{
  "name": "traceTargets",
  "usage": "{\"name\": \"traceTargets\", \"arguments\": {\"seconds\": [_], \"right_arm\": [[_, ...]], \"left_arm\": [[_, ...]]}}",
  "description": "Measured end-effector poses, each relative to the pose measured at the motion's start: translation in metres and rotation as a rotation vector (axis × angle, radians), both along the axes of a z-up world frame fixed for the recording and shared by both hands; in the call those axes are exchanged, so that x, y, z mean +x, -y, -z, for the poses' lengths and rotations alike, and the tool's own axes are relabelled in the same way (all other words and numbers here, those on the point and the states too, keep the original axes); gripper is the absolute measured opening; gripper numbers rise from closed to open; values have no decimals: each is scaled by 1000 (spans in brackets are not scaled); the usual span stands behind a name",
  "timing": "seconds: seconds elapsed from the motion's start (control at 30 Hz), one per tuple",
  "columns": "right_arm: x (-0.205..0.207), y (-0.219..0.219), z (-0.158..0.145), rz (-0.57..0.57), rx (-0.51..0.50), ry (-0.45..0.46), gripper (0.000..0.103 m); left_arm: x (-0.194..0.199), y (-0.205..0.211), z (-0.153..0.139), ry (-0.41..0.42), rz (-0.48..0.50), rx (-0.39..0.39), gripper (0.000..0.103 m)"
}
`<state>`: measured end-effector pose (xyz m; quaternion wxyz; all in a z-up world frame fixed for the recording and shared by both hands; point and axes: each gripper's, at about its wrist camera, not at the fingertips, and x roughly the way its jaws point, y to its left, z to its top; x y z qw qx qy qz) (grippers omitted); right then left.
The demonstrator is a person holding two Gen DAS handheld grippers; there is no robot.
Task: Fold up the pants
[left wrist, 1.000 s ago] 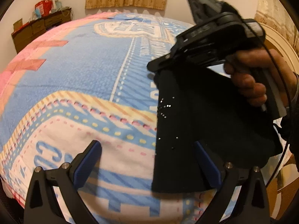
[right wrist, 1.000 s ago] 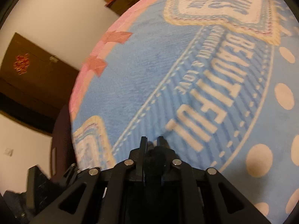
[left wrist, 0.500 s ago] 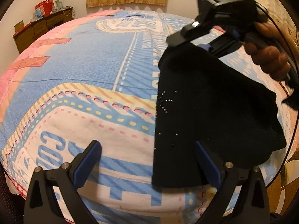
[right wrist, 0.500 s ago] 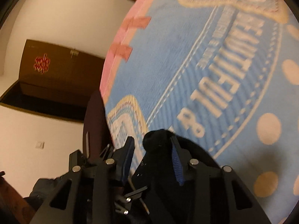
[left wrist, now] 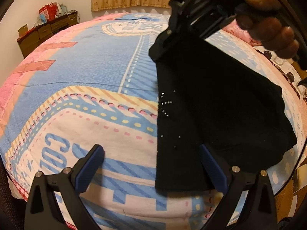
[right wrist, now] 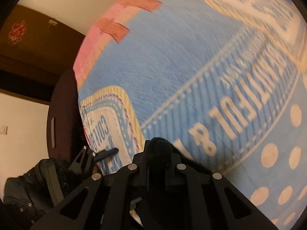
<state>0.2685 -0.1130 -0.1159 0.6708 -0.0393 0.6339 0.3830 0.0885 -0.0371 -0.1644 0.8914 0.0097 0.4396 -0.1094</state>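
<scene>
The right gripper [right wrist: 157,153] has just been closing, and now its jaws pinch a bunch of the black pants [left wrist: 211,99] tight between them. A moment ago the jaws were apart around that cloth, so now the grip is made again. This gripper has also gone up, and the top end of the pants hangs from it above the bed [left wrist: 86,72]. That looks like the start of a fold, with the top end ready to be carried over the part that lies flat. The left gripper [left wrist: 151,170] is wide open and holds nothing. It waits low over the near end of the pants, and one of its blue pads sits just over the cloth there. The left view shows the whole pants, with small shiny dots on them, the lower part lying on the blue and pink bed cover, and the person's hand [left wrist: 268,25] on the right gripper. The right view shows only the little black bunch in the jaws, but it shows clearly that they are shut on it.
</scene>
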Motion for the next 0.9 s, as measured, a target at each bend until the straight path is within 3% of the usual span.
{"name": "traceTargets", "arguments": {"seconds": [0.1, 0.27, 0.37, 0.4, 0.5, 0.63, 0.77, 0.83, 0.9], "right_arm": [[12, 1, 19, 24, -37, 19, 9], [22, 9, 33, 35, 33, -4, 13], [15, 25, 17, 71, 30, 35, 44], [6, 39, 1, 88, 31, 114, 55], [-20, 87, -33, 175, 97, 243, 55], [-97, 146, -66, 258, 106, 529, 55], [-166, 156, -47, 192, 143, 571, 55], [-192, 150, -28, 182, 75, 595, 55], [-203, 166, -13, 293, -15, 605, 55]], "left_arm": [[1, -1, 1, 6, 0, 8, 102], [1, -3, 1, 11, -3, 10, 102], [2, -4, 0, 4, 1, 2, 102], [3, -5, 0, 3, 2, 1, 102], [4, -8, -6, 12, -5, 15, 102], [-3, -5, -20, 105, -16, 70, 102], [-9, 9, -23, 133, 18, 95, 102], [-12, 15, -26, 141, 21, 104, 102], [-15, 16, -30, 153, 26, 95, 102]]}}
